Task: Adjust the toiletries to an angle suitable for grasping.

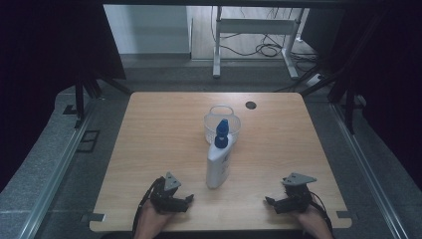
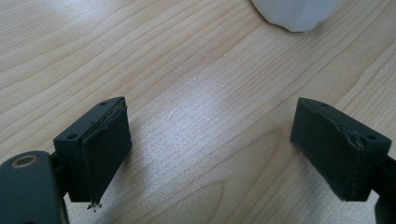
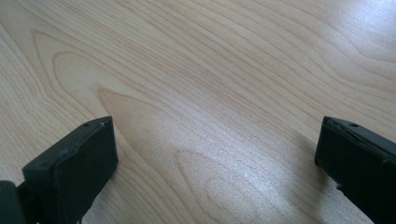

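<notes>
A white bottle [image 1: 219, 162] with a blue cap [image 1: 222, 133] stands at the middle of the wooden table [image 1: 164, 129]. Its rounded base [image 2: 295, 13] shows at the top of the left gripper view. Right behind it sits a clear plastic basket [image 1: 222, 119]. My left gripper [image 1: 189, 198] rests near the front edge, left of the bottle, jaws wide open over bare wood [image 2: 211, 144]. My right gripper [image 1: 269, 201] rests near the front edge to the bottle's right, also open with nothing between its jaws [image 3: 215, 158].
A round cable hole [image 1: 250, 105] lies near the table's back edge. Beyond the table stand a white desk frame [image 1: 259, 30] and loose cables [image 1: 268, 49] on the floor. Metal rails [image 1: 59, 174] run along both sides of the table.
</notes>
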